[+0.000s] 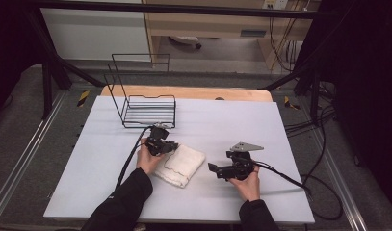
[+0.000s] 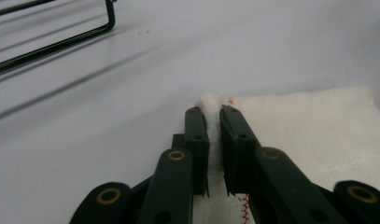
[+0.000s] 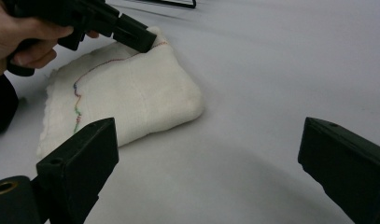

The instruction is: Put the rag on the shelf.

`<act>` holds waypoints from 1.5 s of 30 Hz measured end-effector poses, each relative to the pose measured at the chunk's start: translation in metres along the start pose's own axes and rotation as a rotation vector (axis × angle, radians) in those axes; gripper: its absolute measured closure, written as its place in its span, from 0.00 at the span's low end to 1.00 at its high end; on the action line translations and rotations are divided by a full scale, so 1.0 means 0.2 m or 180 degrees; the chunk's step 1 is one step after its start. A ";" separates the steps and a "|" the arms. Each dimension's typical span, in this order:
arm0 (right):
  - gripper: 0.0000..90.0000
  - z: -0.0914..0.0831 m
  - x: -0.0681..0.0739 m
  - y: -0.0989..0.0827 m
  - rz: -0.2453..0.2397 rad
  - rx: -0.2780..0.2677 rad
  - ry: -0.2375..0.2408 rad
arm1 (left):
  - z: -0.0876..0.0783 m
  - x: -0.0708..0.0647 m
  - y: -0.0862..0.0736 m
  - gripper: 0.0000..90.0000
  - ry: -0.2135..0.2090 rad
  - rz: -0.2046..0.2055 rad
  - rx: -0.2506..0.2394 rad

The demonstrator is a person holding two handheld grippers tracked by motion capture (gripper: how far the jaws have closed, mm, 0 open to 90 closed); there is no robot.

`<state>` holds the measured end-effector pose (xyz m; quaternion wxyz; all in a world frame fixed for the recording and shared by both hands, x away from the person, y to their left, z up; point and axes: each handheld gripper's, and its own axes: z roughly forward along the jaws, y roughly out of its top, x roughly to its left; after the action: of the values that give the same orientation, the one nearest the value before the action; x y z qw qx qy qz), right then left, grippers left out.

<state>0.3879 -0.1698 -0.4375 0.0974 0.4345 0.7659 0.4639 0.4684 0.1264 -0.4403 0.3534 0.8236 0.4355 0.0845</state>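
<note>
A folded white towel (image 1: 181, 166) with a coloured stitched hem lies on the pale table (image 1: 232, 120), left of centre. My left gripper (image 1: 172, 146) is at the towel's far left corner, its jaws nearly together. In the left gripper view the towel (image 2: 309, 126) bunches up between the jaws of the left gripper (image 2: 213, 109), pinched at that corner. My right gripper (image 1: 212, 167) rests low on the table just right of the towel, pointing at it. In the right gripper view the right gripper (image 3: 208, 126) has its jaws wide apart with nothing between them, the towel (image 3: 131, 93) ahead.
A black wire rack (image 1: 148, 113) stands at the back left of the table, just beyond the left hand, and its base wire (image 2: 52, 46) crosses the top left of the left gripper view. Cables trail from both grippers. Bare tabletop lies to the right and front.
</note>
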 end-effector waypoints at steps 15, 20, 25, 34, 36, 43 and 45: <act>0.23 0.28 0.10 0.13 -0.0062 0.0145 -0.0140 | -0.05 0.02 -0.09 0.89 0.0184 0.0171 -0.0170; 0.38 0.34 0.10 0.13 -0.0034 0.0177 -0.0241 | -0.04 0.03 -0.09 0.89 0.0142 0.0151 -0.0178; 0.50 0.37 0.10 0.12 0.0016 0.0261 -0.0267 | -0.04 0.02 -0.09 0.89 0.0158 0.0175 -0.0166; 0.64 0.38 0.09 0.12 0.0152 0.0345 -0.0221 | -0.04 0.03 -0.09 0.88 0.0123 0.0162 -0.0179; 0.69 0.38 0.10 0.12 0.0193 0.0352 -0.0181 | -0.04 0.03 -0.09 0.88 0.0126 0.0167 -0.0186; 0.86 0.37 0.11 0.11 0.0254 0.0321 -0.0078 | -0.04 0.06 -0.10 0.89 -0.0004 0.0021 -0.0225; 0.87 0.37 0.11 0.11 0.0240 0.0301 -0.0067 | -0.05 0.06 -0.10 0.90 -0.0020 -0.0047 -0.0246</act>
<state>0.4281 -0.1021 -0.4541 0.0672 0.4721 0.7689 0.4259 0.4587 0.1481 -0.4485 0.3870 0.8064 0.4368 0.0961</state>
